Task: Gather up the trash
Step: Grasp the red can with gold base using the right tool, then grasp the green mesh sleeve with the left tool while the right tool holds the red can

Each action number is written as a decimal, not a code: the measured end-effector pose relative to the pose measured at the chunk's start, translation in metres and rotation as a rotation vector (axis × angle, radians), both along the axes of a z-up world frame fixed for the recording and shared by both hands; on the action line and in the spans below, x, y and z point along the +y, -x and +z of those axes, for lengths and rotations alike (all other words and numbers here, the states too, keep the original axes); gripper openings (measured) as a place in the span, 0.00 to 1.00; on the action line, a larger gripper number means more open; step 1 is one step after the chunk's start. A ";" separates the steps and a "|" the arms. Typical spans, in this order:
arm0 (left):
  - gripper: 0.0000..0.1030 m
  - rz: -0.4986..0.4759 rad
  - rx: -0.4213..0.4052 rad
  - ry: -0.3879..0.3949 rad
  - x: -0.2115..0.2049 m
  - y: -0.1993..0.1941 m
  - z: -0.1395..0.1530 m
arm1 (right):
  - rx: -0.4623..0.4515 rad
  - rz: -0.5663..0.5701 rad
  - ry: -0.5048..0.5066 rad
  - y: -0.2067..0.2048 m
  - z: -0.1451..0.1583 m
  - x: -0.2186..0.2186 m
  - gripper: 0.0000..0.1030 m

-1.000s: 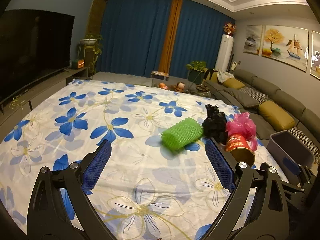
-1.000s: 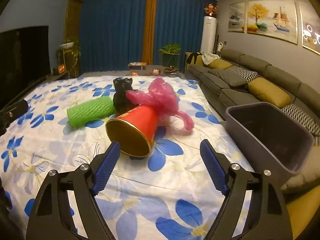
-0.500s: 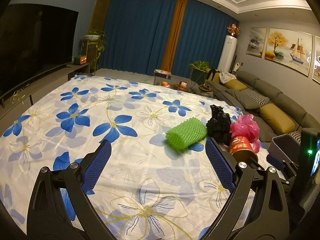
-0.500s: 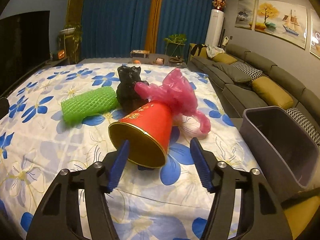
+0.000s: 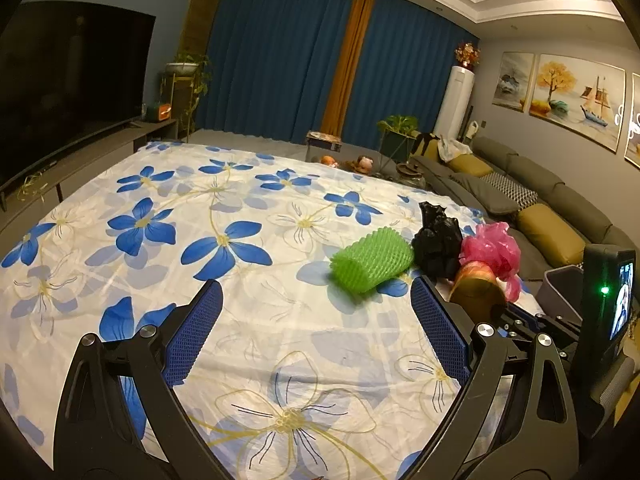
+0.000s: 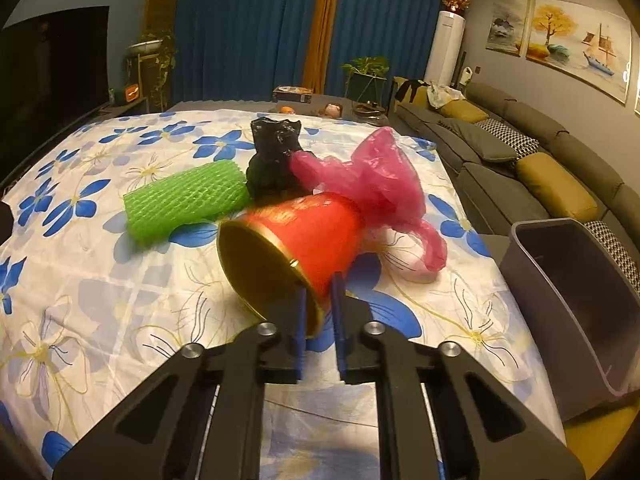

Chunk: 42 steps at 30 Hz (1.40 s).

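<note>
Your right gripper [image 6: 319,312] is closing on the rim of the red cup [image 6: 304,236], which lies on its side on the flowered cloth [image 6: 120,300] with its gold mouth turned toward you. One pad sits inside the mouth and the other outside, so the right fingers [image 6: 335,312] pinch only the thin wall at the lip, with the cup's body stretching away beyond the tips. That is a shallow hold: if you lift fast, the cup may pivot about the pinch and swing down, or the wall may buckle and slip free.

The pink plastic bag [image 6: 376,176] is pressed against the far end of the cup, just beyond your fingers and to their right, and the black bag [image 6: 274,160] touches the cup farther ahead. Pull away carelessly and either could drag along, then drop off the cloth's edge.

The grey bin [image 6: 576,292] stands to the right of your fingers, beside the cloth. A swinging cup could strike its near rim instead of clearing it.

Your left gripper [image 5: 316,328] is wide open and holds nothing, with the green foam net [image 5: 372,260] ahead of its right finger; sweep it sideways and it could knock the net away
</note>
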<state>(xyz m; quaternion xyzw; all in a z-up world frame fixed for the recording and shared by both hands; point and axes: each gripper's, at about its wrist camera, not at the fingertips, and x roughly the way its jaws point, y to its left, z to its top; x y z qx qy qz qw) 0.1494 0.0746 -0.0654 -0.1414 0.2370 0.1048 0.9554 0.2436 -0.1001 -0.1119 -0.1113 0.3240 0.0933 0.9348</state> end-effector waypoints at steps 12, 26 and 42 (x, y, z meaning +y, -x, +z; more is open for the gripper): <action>0.90 -0.029 0.029 -0.010 -0.004 -0.006 -0.006 | -0.062 0.027 -0.094 0.039 0.016 -0.023 0.04; 0.90 -0.123 0.039 -0.004 -0.010 -0.041 -0.002 | -0.113 -0.058 -0.260 0.076 0.040 -0.087 0.04; 0.62 -0.230 0.255 0.011 -0.017 -0.136 -0.040 | -0.104 -0.092 -0.285 0.069 0.040 -0.103 0.04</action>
